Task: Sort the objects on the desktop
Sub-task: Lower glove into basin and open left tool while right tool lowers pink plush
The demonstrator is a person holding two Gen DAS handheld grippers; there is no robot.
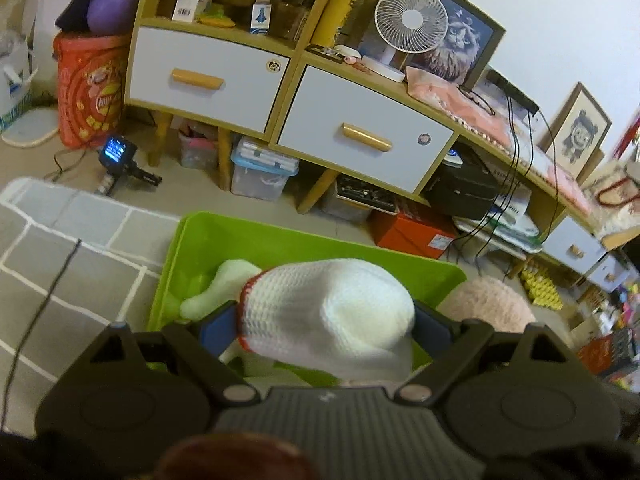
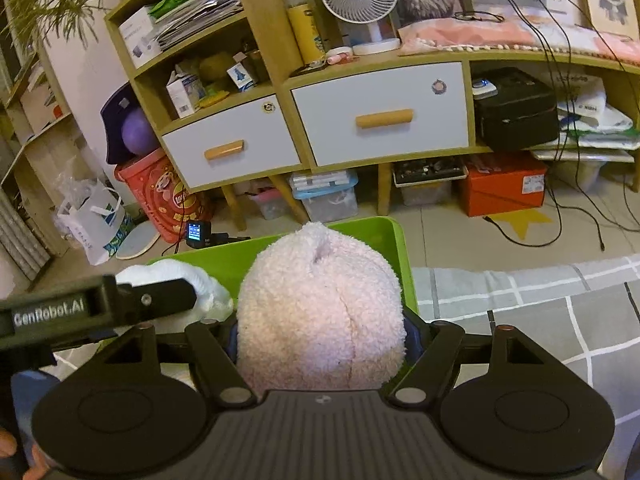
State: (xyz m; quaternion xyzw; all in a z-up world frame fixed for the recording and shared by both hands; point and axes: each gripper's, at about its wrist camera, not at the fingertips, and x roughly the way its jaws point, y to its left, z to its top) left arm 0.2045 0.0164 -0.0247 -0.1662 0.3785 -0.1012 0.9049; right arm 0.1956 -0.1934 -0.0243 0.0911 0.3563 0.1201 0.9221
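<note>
The left gripper (image 1: 326,330) pinched a white knitted hat (image 1: 328,312) between its fingers (image 1: 218,320); the right gripper (image 2: 320,340) clamped a fluffy pink plush ball (image 2: 320,308). Both hung just above the green plastic bin (image 1: 208,236), where a pale soft toy (image 1: 224,284) already lay. Dropping both remained, apparently.

Not much room here. The green bin (image 1: 208,236) sits on the floor with a pale plush (image 1: 224,284) already lying at its left wall, so that side is partly taken. The white hat (image 1: 332,316) and the pink hat (image 2: 320,312) hang side by side over the bin and crowd each other. Beyond the far rim there's a strip of bare floor, then the cabinet (image 2: 380,116) with boxes under it. The rug (image 2: 540,300) right of the bin is clear.
</note>
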